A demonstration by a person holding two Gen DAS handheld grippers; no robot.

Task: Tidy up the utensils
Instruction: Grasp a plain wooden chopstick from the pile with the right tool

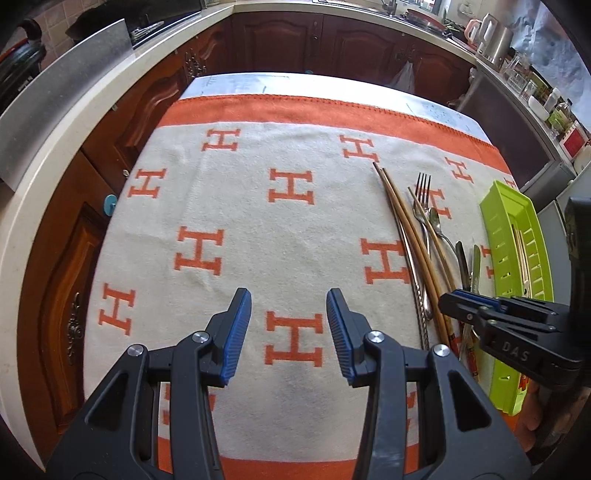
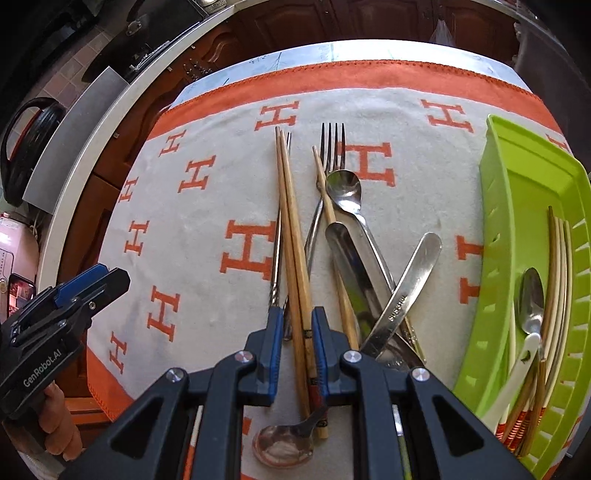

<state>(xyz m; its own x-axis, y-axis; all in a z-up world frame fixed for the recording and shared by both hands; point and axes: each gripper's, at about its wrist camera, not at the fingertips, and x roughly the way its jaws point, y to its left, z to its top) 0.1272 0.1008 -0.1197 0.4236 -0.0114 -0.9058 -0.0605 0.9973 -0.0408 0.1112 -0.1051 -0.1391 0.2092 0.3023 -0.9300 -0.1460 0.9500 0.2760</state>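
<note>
A heap of utensils lies on the H-patterned cloth: a pair of wooden chopsticks point(image 2: 290, 229), a fork point(image 2: 330, 147), a metal spoon point(image 2: 343, 188), a butter knife point(image 2: 410, 284) and a single chopstick point(image 2: 334, 236). My right gripper point(image 2: 297, 325) straddles the wooden pair, its pads a little apart from the sticks on each side. A green slotted tray point(image 2: 517, 192) on the right holds chopsticks and spoons point(image 2: 532, 299). My left gripper point(image 1: 289, 306) is open and empty above bare cloth, left of the heap point(image 1: 417, 240).
Dark wooden cabinets and a pale countertop point(image 1: 55, 155) ring the table on the left and back. Kettles and jars point(image 1: 491, 33) stand on the far right counter. A clear spoon point(image 2: 284, 443) lies under my right gripper.
</note>
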